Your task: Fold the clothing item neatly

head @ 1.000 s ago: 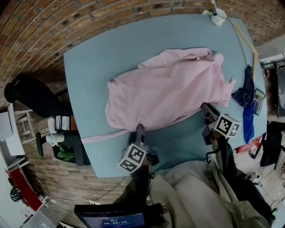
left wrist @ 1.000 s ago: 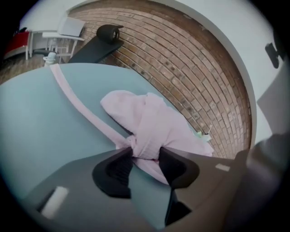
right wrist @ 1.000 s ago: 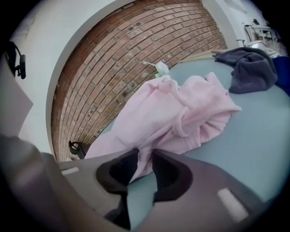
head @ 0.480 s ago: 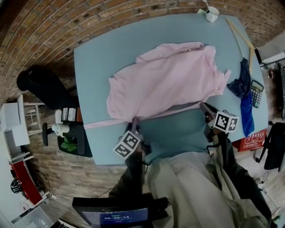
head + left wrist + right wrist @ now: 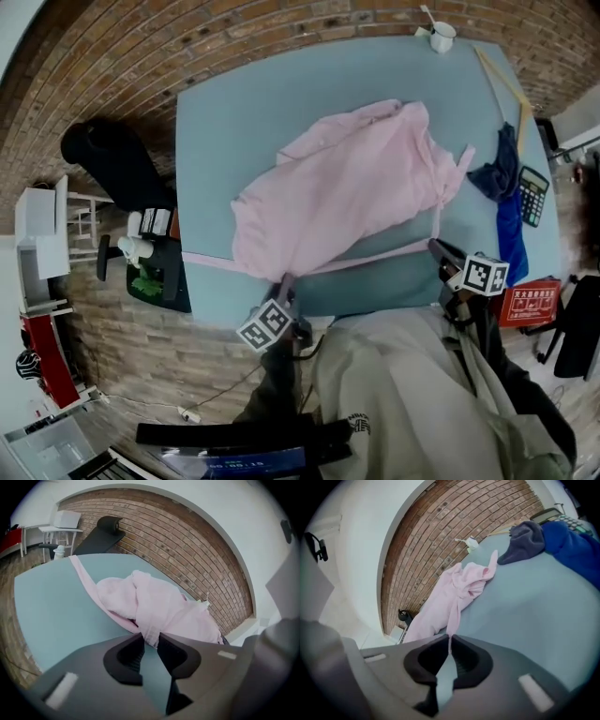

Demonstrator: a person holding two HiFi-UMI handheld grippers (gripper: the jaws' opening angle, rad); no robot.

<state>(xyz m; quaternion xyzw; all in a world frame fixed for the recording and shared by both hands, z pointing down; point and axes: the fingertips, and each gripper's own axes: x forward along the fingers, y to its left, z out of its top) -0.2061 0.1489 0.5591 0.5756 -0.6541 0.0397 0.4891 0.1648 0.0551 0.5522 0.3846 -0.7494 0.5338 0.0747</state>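
A pink garment (image 5: 347, 187) lies crumpled across the pale blue table (image 5: 234, 112). My left gripper (image 5: 284, 281) is at the table's near edge, and its jaws have just been closing on the garment's near hem. The left gripper view shows that fabric (image 5: 159, 606) pinched in the left gripper (image 5: 151, 641). My right gripper (image 5: 434, 246) is near the front right, and its jaws have also just been closing, on a thin pink edge. This edge (image 5: 451, 616) runs up from the right gripper (image 5: 449, 645). The hem stretches between the two grippers.
A thin pink strap (image 5: 216, 262) trails off to the table's left edge. Dark and blue cloths (image 5: 504, 197), a calculator (image 5: 532, 195) and a wooden stick (image 5: 502, 82) lie along the right side. A white cup (image 5: 441, 36) stands at the far corner. A black chair (image 5: 112, 155) stands at the left.
Both grippers have drawn back towards the table's near edge with the hem, dragging the garment along. The hem now runs taut between them and the right-hand part has stretched out.
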